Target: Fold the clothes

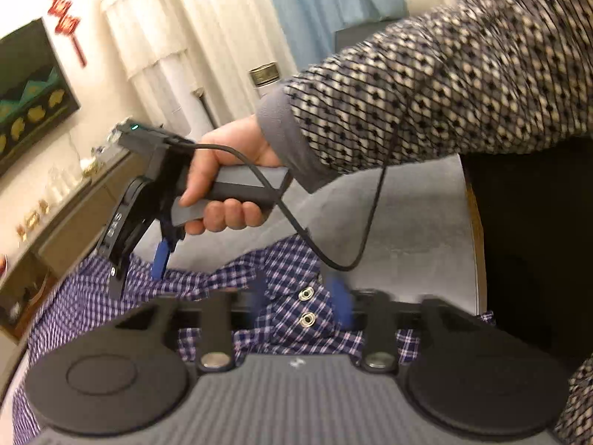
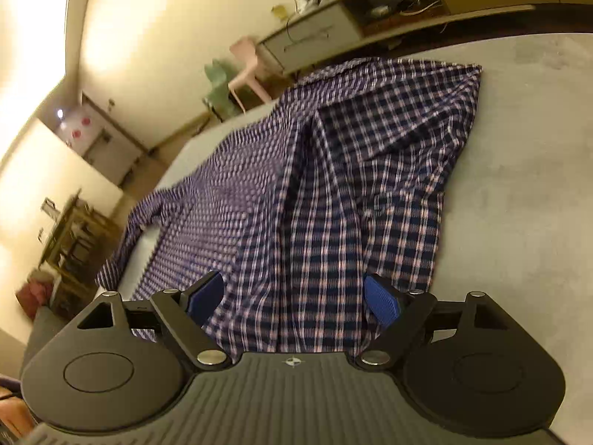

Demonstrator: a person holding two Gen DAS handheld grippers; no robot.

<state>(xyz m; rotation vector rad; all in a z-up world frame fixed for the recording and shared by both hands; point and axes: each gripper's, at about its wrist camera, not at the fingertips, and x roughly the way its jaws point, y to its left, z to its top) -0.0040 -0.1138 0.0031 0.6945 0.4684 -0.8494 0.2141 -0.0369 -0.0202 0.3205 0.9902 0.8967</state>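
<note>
A blue and white checked shirt [image 2: 333,193] lies spread on a grey table [image 2: 519,185], one sleeve trailing toward the far left edge. My right gripper [image 2: 294,302] is open, its blue pads [image 2: 381,302] on either side of the shirt's near edge, cloth between them. In the left wrist view my left gripper [image 1: 302,302] is open over the shirt [image 1: 289,282] by two metal snaps [image 1: 307,306]; its blue pads [image 1: 343,306] are blurred. The right gripper [image 1: 161,257], held in a hand, touches the shirt's edge further left.
A person's patterned sleeve [image 1: 444,92] reaches across the table [image 1: 415,222]. A black cable [image 1: 355,252] hangs over the shirt. A sideboard [image 2: 315,37] and pink and green chairs [image 2: 237,74] stand beyond the table. Curtains [image 1: 207,37] hang behind.
</note>
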